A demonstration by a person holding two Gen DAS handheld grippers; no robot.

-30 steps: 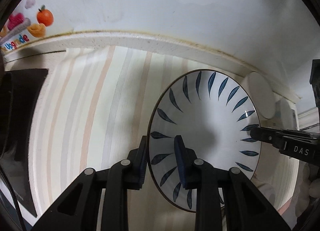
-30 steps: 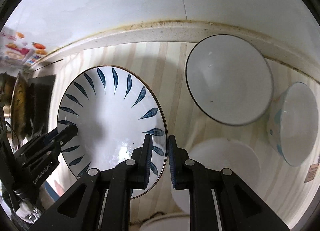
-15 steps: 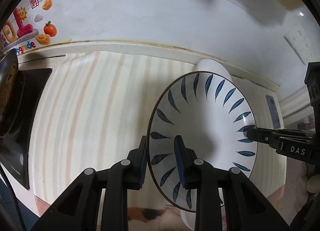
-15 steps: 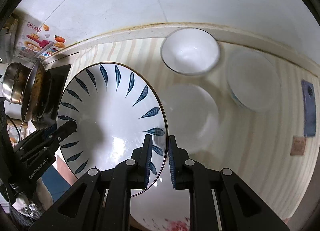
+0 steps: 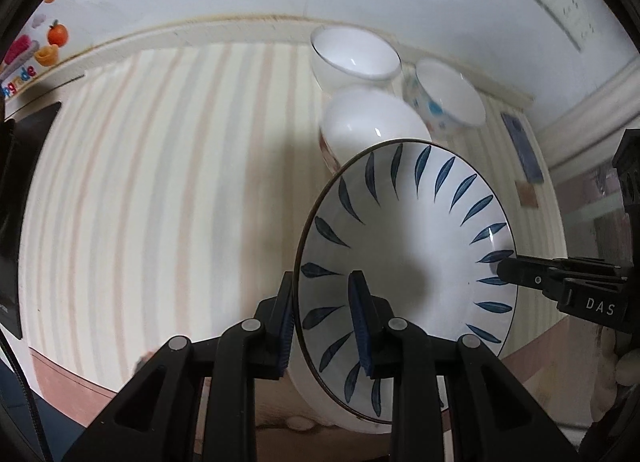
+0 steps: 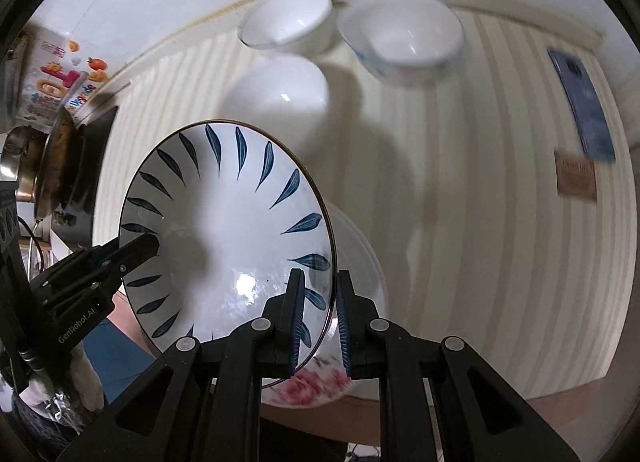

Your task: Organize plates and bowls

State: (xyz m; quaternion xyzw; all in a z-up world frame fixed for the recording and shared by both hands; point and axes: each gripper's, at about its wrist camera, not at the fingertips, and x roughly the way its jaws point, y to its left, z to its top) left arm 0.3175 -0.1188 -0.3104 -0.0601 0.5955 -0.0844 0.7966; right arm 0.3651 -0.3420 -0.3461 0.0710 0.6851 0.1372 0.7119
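a: what do your tongs hold at this moment?

b: both of my tongs grip the same blue-leaf plate (image 5: 404, 258). my left tongs (image 5: 322, 322) are clenched on its left rim, one finger (image 5: 360, 314) inside the dish and the other behind it. my right tongs (image 6: 318, 320) are clamped on the opposite rim, with the edge of the plate between the two pads.

a: and where is the plate?

b: it is in the air above the striped bench (image 5: 160, 189), tilted, so that its inside faces my cameras. under it, near the front edge of the bench, i see a white plate with red flowers (image 6: 320, 384).

a: what more is on the bench?

b: at the back, near the wall, there are three white bowls close together: a plain bowl with a dark rim (image 5: 354, 55), a bowl with blue dots (image 5: 444, 101) just beside it on the right, and a third white bowl (image 5: 372, 129) in front of them. this third one is partly hidden behind the plate in my left view.

a: anything on the sides?

b: on the right a blue phone (image 6: 582, 101) lies flat, and near it a small brown card (image 6: 576, 177). on the left i see a pan (image 6: 52, 165) on a black stove (image 6: 86, 165).
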